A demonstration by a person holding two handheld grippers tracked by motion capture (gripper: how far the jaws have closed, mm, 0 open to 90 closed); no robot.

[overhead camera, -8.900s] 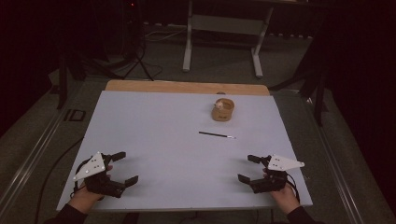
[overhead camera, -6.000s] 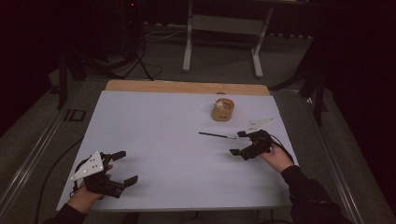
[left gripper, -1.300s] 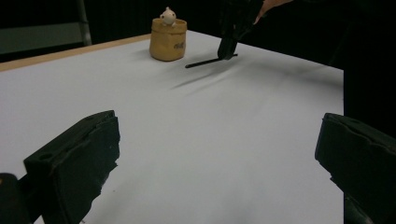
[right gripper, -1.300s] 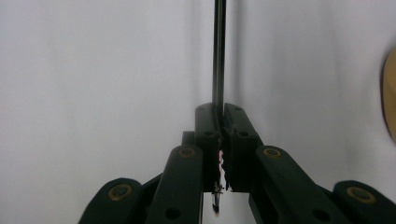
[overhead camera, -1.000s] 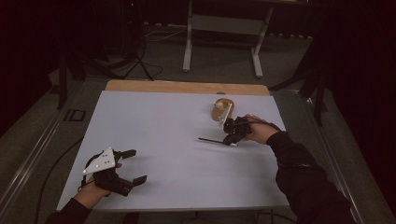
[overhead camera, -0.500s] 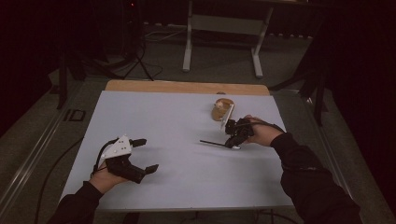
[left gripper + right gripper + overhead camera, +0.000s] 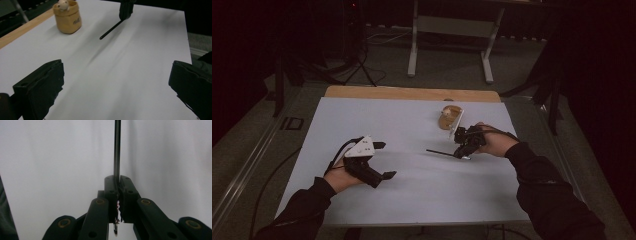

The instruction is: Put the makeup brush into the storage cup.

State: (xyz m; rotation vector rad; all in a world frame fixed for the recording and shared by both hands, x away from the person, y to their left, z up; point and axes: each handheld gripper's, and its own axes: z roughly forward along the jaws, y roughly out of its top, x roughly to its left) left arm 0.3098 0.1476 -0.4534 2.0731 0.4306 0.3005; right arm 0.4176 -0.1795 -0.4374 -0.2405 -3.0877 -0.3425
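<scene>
A thin black stick [image 7: 439, 152] lies slanted over the white table [image 7: 412, 200], and my right gripper [image 7: 461, 151] is shut on its right end. In the right gripper view the stick [image 7: 117, 145] runs straight out from between the closed pads of the right gripper [image 7: 117, 182]. My left gripper [image 7: 384, 160] hovers open over the table's left half, nothing between its fingers. In the left gripper view its wide-apart jaws frame bare table, the left gripper [image 7: 116, 72] facing the stick [image 7: 111, 30] and the right gripper [image 7: 126, 10] farther off.
A small tan pot [image 7: 449, 116] with a pale figure on top stands at the back right, just behind my right hand; it is also in the left gripper view [image 7: 67, 17]. A wooden strip [image 7: 412, 93] edges the table's far side. Dark floor and a stand lie beyond.
My left gripper has moved away from the front left corner, toward the middle of the table and a little upward. The right gripper keeps its hold on the stick and has barely shifted.
</scene>
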